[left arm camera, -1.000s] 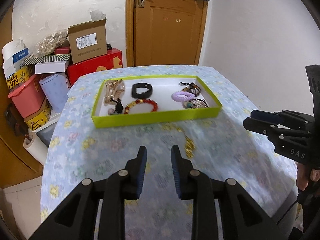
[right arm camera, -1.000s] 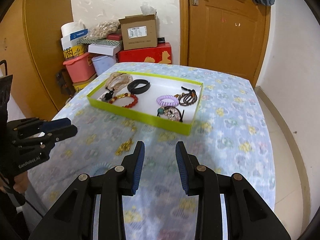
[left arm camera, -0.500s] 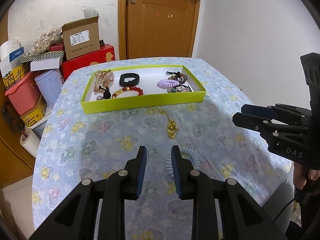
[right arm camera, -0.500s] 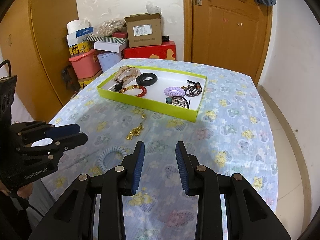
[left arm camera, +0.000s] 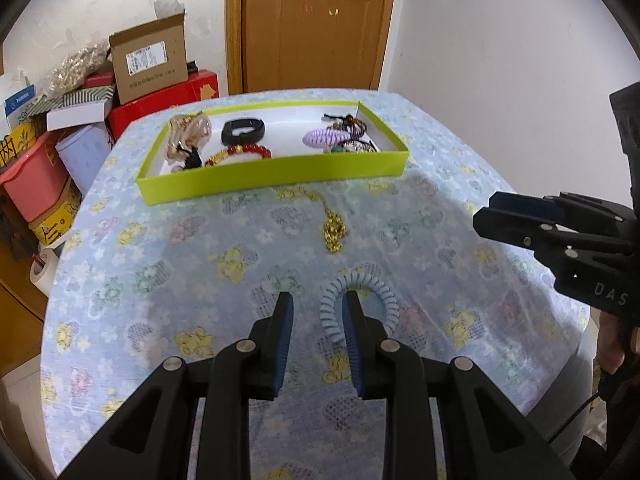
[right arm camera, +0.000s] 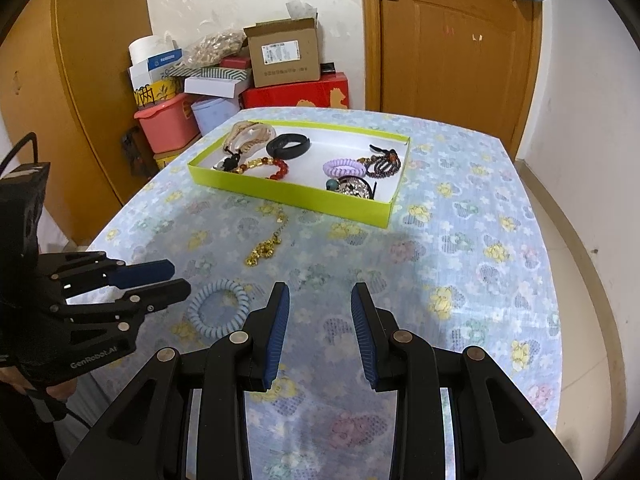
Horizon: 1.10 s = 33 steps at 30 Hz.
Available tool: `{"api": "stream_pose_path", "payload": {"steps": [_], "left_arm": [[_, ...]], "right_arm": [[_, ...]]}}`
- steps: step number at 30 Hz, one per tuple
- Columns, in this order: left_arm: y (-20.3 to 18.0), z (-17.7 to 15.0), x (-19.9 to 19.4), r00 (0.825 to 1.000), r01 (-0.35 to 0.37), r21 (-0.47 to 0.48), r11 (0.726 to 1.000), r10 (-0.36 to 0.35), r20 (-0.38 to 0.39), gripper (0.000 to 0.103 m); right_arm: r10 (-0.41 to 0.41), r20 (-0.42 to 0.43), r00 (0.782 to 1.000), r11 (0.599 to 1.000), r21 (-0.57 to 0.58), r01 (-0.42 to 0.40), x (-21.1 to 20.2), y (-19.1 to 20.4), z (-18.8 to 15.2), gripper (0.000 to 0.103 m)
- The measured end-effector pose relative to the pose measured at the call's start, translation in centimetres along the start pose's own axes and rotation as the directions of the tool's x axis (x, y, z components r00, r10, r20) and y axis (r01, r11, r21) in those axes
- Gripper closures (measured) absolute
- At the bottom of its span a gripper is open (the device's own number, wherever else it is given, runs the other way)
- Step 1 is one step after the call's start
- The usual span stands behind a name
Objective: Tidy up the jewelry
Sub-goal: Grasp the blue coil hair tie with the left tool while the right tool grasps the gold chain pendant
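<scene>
Tongs: left [left arm camera: 316, 308] and right [right arm camera: 318, 300], both released, empty. Pale blue coil band [left arm camera: 360, 300] on worktop [left arm camera: 160, 280], lower centre, beside left tongs. Gold chain [left arm camera: 334, 232] centre frame, below green tray [left arm camera: 272, 172].

I draw both grippers back toward the near edge of the table, so more of it shows. The light blue coil hair tie [left arm camera: 359, 304], out of sight a second ago, now lies just ahead of my left gripper [left arm camera: 318, 334], beside its right finger. The gold chain [left arm camera: 333, 227] and the green tray [left arm camera: 276, 172] sit farther off. My right gripper [right arm camera: 318, 330] has pulled back too.
</scene>
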<state>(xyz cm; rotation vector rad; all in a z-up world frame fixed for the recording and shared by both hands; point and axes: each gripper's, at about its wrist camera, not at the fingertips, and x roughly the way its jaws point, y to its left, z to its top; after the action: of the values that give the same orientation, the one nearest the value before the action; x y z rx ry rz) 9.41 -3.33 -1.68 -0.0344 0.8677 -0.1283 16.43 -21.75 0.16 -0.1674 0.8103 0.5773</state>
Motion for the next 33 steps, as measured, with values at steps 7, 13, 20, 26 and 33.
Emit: {"api": "stream_pose_path", "payload": {"steps": [7, 13, 20, 26, 33], "left_arm": [[-0.6, -0.4, 1.7, 0.999, 0.01, 0.023, 1.0, -0.009, -0.043, 0.077], [-1.6, -0.6, 2.3, 0.999, -0.034, 0.076, 0.996, 0.037, -0.038, 0.077], [-2.2, -0.7, 2.2, 0.999, -0.041, 0.115, 0.993, 0.043, -0.02, 0.093], [-0.8, -0.6, 1.9, 0.999, -0.038, 0.055, 0.998, 0.038, -0.005, 0.093], [1.9, -0.2, 0.1, 0.997, -0.055, -0.021, 0.998, 0.056, 0.045, 0.093]], "right_arm": [[0.005, -0.019, 1.0, 1.0, 0.005, -0.005, 0.9, -0.3, -0.1, 0.07], [0.007, -0.029, 1.0, 1.0, 0.011, -0.007, 1.5, -0.5, -0.1, 0.07], [0.014, -0.044, 0.999, 1.0, 0.015, -0.014, 2.2, -0.5, 0.0, 0.07], [0.033, -0.052, 0.998, 0.999, 0.016, -0.032, 2.8, -0.4, 0.2, 0.07], [0.086, -0.065, 0.994, 0.996, 0.003, -0.086, 4.7, 0.6, 1.0, 0.07]]}}
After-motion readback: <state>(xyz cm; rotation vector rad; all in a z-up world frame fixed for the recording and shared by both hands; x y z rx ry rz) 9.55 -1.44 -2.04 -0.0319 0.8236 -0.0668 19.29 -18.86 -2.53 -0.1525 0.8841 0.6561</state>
